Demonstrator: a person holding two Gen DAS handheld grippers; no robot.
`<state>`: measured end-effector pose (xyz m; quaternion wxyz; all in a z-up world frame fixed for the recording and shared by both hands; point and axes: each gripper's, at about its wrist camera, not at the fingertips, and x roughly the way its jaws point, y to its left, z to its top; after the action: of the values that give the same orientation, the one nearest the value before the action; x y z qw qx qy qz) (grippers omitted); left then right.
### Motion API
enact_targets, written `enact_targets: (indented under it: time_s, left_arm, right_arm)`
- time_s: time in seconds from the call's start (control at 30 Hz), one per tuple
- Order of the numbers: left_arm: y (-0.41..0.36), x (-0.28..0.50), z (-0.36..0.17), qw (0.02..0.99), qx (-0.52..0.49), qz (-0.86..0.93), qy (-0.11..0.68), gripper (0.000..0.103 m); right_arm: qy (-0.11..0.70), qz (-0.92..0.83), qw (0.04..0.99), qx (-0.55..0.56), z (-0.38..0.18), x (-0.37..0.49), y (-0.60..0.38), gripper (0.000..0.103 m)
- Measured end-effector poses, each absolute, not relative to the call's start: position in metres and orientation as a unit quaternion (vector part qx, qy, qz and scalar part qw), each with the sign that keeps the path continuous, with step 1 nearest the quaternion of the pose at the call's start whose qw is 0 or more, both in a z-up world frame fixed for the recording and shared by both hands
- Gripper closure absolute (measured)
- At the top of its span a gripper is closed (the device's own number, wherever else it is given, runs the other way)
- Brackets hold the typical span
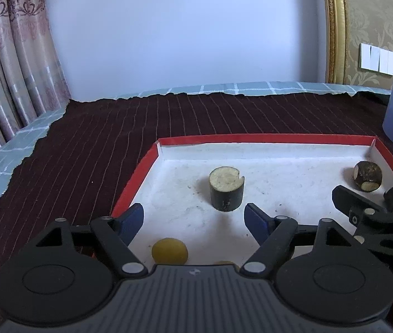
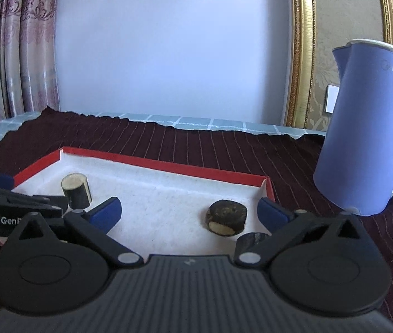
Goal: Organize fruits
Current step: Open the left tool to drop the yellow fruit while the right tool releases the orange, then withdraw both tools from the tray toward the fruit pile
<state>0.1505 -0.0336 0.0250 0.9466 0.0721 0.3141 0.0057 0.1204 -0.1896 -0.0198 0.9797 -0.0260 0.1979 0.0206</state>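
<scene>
Left tongs [image 1: 193, 219] apart over yellow fruit [image 1: 169, 251], right tongs [image 2: 189, 212] apart, kettle [image 2: 368, 127] whole only there

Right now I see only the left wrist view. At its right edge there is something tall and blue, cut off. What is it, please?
Observer: It is a blue electric kettle. It stands upright on the dark cloth, outside the red-edged tray, with its handle turned away from the tray.
Operator: I see only one finger of the right tongs. Do they hold a piece?
Observer: No. The right tongs stand wide open. A dark fruit piece lies on the tray between their pads and touches neither.
</scene>
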Motion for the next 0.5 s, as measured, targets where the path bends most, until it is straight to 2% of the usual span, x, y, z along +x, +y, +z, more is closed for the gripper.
enact_targets:
  time_s: [0.5]
  left_arm:
    - [-0.019,0.136,0.021,0.946,0.061,0.009,0.318,0.023]
  right_arm:
    - [0.205,0.026,0.977,-0.048,-0.026,0.109,-0.184,0.0]
